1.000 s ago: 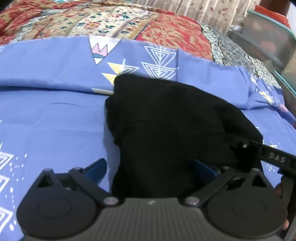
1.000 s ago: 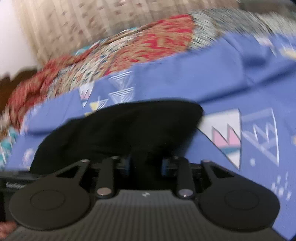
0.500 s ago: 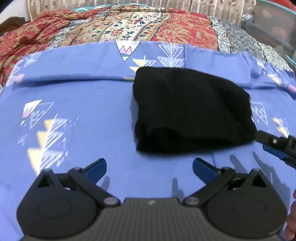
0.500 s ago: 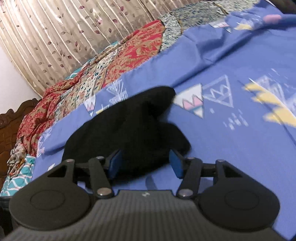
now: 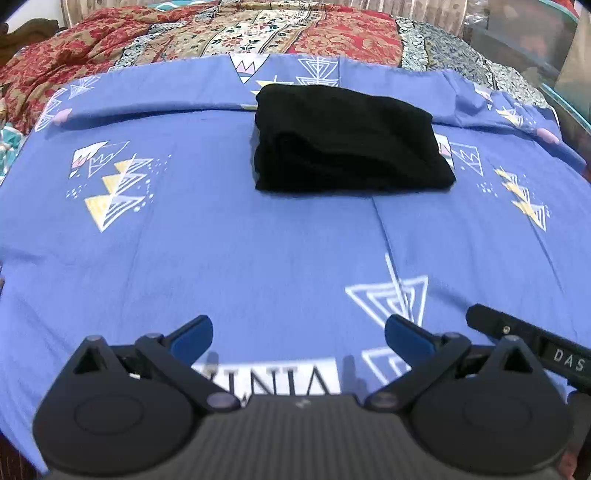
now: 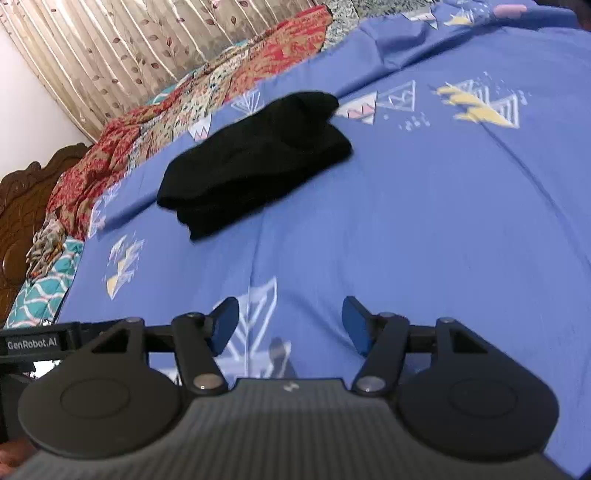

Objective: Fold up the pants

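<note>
A bed (image 5: 258, 258) fills both views, spread with a blue sheet (image 6: 443, 221) printed with white, yellow and pink triangle motifs. Along the bed's far edge lies a red and cream floral quilt (image 5: 314, 33), with a pleated leaf-patterned curtain (image 6: 129, 48) behind it and a carved dark wooden headboard (image 6: 18, 206) at the far left corner in the right wrist view.

The black pants (image 5: 347, 140) lie folded into a compact, layered rectangle on the sheet near the far edge of the bed, just before the quilt, untouched and well apart from both tools.

The left tool (image 5: 298, 334) hangs released over the near edge, blue pads spread wide with only sheet between them. The right tool (image 6: 288, 325) has just been opening; its jaws stand apart and empty over the sheet.

Readable writing: "GenRobot.AI" on the black bar at the left of the right wrist view, "DAS" on the bar at the right of the left wrist view, and part of a white label on the sheet reading roughly "VINIA".
</note>
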